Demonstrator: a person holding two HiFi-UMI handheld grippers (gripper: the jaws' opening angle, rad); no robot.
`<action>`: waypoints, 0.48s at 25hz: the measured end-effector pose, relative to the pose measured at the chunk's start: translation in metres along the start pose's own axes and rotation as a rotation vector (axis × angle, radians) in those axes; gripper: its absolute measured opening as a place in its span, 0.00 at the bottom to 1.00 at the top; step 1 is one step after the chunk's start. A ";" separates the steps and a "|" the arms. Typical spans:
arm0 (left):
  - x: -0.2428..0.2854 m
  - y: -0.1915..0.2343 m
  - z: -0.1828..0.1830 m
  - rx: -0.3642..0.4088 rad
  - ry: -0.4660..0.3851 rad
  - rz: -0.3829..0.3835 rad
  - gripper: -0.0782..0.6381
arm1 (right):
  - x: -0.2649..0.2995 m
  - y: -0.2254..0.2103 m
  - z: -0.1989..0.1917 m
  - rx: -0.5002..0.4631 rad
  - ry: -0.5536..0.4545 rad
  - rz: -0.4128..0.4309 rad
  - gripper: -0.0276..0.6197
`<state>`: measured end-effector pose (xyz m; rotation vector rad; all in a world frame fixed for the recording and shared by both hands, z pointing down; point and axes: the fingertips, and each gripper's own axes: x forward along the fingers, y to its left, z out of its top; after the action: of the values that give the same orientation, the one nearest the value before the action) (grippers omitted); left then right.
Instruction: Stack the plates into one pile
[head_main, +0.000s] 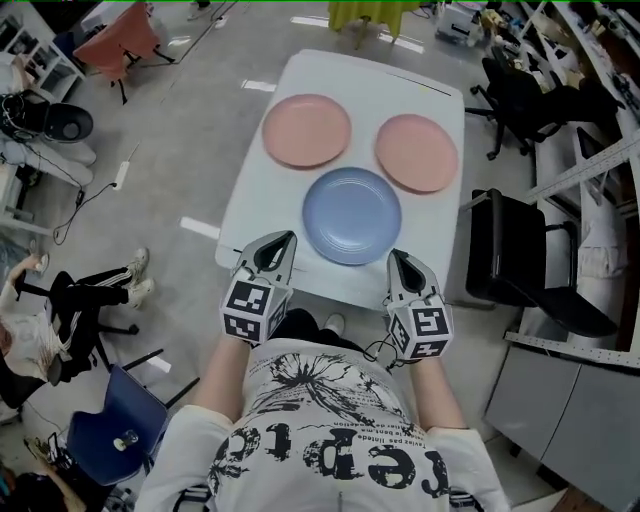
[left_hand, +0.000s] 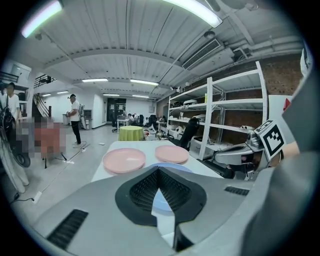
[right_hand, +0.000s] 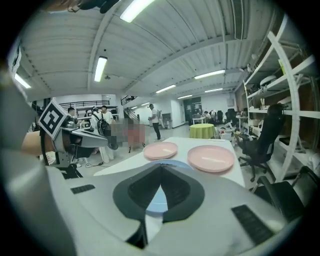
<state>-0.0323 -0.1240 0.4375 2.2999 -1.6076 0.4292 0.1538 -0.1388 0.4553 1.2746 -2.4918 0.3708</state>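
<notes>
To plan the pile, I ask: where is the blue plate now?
Head view: the blue plate lies at the middle of the table's near edge, in front of the left pink plate and the right pink plate.

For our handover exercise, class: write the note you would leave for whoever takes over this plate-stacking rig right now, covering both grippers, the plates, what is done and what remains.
Left gripper: jaws shut, empty, by the near edge of the white table, left of the blue plate.
Right gripper: jaws shut, empty, right of the blue plate.
Plates: blue plate nearest the person; left pink plate and right pink plate behind it, all lying apart.
Done: nothing stacked.
Left: bring all three into one pile.
</notes>
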 end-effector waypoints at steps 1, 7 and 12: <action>0.007 0.006 0.000 -0.002 0.002 0.008 0.11 | 0.010 -0.002 0.001 0.003 0.008 0.011 0.05; 0.049 0.042 0.012 -0.027 -0.019 -0.003 0.11 | 0.075 -0.007 0.027 -0.019 0.018 0.040 0.05; 0.093 0.087 0.034 -0.066 -0.039 -0.016 0.11 | 0.135 -0.023 0.059 -0.031 0.021 0.014 0.05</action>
<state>-0.0817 -0.2454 0.4510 2.2834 -1.5961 0.3243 0.0882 -0.2727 0.4556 1.2359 -2.4805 0.3463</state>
